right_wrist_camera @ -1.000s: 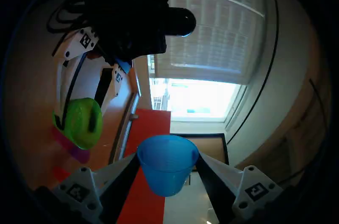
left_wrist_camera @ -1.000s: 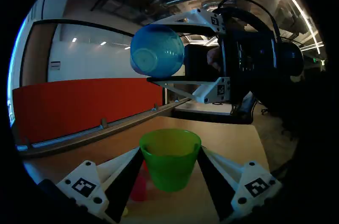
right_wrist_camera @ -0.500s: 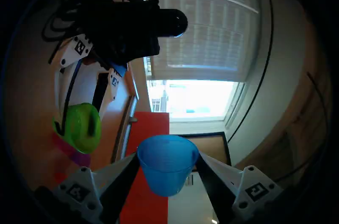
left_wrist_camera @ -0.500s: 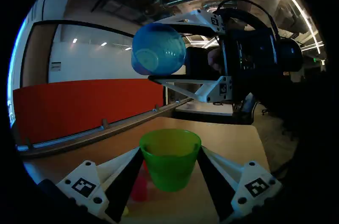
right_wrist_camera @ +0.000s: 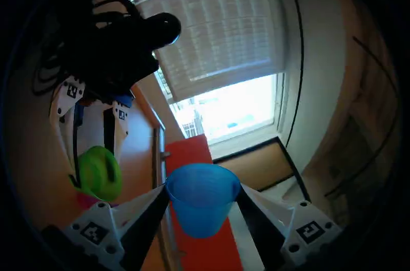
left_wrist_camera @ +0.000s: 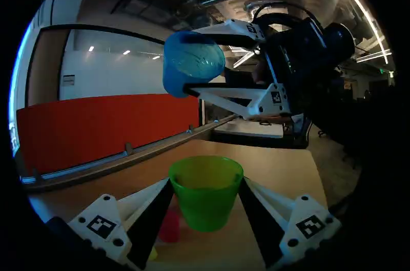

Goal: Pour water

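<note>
Between my left claw's (left_wrist_camera: 206, 185) two fingers sits the green cup (left_wrist_camera: 206, 204), upright, mouth open to the ceiling. Both fingers press on its sides, so that claw is pinching it. I cannot tell whether its base rests on the table (left_wrist_camera: 287, 166) or hangs just above. A pink cup (left_wrist_camera: 168, 225) stands just beside it on the wood.

My right claw (right_wrist_camera: 202, 196) likewise pinches the blue cup (right_wrist_camera: 202, 204), one finger on each flank. In the left gripper view that cup hangs above and beyond the green one, well apart from its rim. It is tilted, with its mouth turned upward and to one side. Farther off run the orange partition (left_wrist_camera: 102, 122) and, in the right gripper view, the bright window (right_wrist_camera: 230, 112).

I see no stream of water and no water level in either cup. My judgement is that the pouring stroke is over or nearly so. What is left is to bring the blue cup fully upright and set both cups down.

Against a second ago, the blue cup lay on its side with its base turned towards the left camera, the right claw's fingers one above the other. Now the claw has rolled back and the cup's mouth has come up. The room in the right gripper view has swung round accordingly, while the green cup has stayed put.
</note>
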### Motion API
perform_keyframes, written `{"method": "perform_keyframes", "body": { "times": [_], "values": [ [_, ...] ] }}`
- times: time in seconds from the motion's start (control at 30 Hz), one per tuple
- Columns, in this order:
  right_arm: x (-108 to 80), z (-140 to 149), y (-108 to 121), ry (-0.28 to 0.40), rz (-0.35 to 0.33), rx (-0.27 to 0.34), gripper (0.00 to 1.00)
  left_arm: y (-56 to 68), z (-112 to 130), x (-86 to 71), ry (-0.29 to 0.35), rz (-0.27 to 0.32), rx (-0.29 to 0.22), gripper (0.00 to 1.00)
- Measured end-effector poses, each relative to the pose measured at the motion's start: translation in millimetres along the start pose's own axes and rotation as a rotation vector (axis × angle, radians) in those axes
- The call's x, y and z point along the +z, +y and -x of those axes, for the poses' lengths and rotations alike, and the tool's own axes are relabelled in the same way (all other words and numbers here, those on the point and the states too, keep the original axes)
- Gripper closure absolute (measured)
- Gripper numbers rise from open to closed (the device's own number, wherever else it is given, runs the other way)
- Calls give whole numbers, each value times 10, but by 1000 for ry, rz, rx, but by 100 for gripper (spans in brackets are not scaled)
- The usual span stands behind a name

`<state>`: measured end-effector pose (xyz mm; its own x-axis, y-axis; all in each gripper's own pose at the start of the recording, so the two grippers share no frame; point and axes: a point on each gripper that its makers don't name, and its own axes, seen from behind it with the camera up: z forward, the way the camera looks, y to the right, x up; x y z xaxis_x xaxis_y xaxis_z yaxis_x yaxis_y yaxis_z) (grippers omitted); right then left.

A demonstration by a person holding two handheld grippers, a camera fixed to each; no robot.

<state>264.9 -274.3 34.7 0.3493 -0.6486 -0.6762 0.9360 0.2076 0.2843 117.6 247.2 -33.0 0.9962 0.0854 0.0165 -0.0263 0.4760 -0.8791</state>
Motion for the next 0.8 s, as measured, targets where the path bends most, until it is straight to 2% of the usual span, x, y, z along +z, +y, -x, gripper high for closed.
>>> {"method": "perform_keyframes", "body": {
  "times": [0.3, 0.67, 0.8],
  "values": [
    [-79, 12, -114, 2, -23, 290, 8, -42, 19, -10, -7, -9, 0, 15],
    [-189, 74, -229, 8, -99, 735, 8, -58, 28, -20, -14, -15, 4, 14],
    [-221, 87, -252, 8, -127, 863, 8, -74, 23, -19, -16, -18, 5, 15]
  ]
}}
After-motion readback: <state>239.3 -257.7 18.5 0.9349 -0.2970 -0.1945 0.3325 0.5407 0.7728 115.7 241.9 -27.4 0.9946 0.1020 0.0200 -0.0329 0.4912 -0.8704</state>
